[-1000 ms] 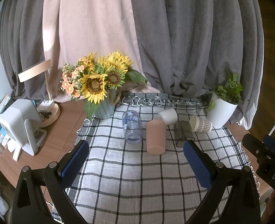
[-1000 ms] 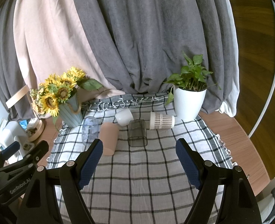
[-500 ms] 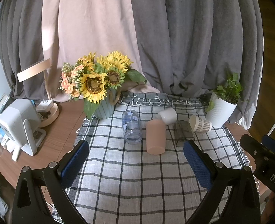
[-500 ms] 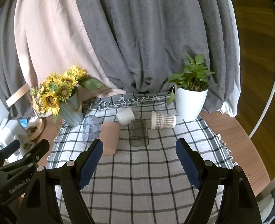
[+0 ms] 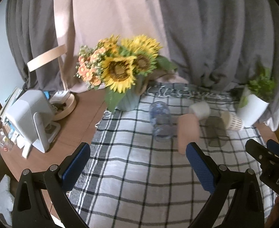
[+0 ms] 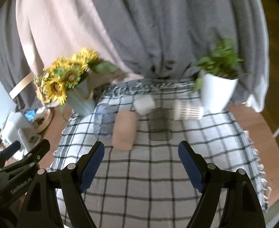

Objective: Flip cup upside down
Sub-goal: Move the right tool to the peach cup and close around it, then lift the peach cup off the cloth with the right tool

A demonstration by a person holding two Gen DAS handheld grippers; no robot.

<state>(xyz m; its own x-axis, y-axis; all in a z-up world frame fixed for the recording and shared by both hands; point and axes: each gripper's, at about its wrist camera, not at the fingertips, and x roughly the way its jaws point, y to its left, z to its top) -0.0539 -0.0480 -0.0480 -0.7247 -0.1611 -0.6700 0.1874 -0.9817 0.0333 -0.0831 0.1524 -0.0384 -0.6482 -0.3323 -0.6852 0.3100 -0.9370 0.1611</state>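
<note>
1. Ahead of the spread jaws of the right gripper (image 6: 141, 163), a pink cup (image 6: 124, 131) is seen lying on its side on the checked cloth (image 6: 158, 172).
2. Nothing is held by the left gripper (image 5: 137, 163), whose jaws are likewise spread, the pink cup (image 5: 187, 131) lying just beyond its right fingertip.

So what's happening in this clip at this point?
Five cups lie on their sides on the checked cloth; the pink cup is nearest. The left gripper and right gripper are both open and empty, short of the cups. Nothing is gripped or flipped yet. The frames are motion-blurred.
</note>
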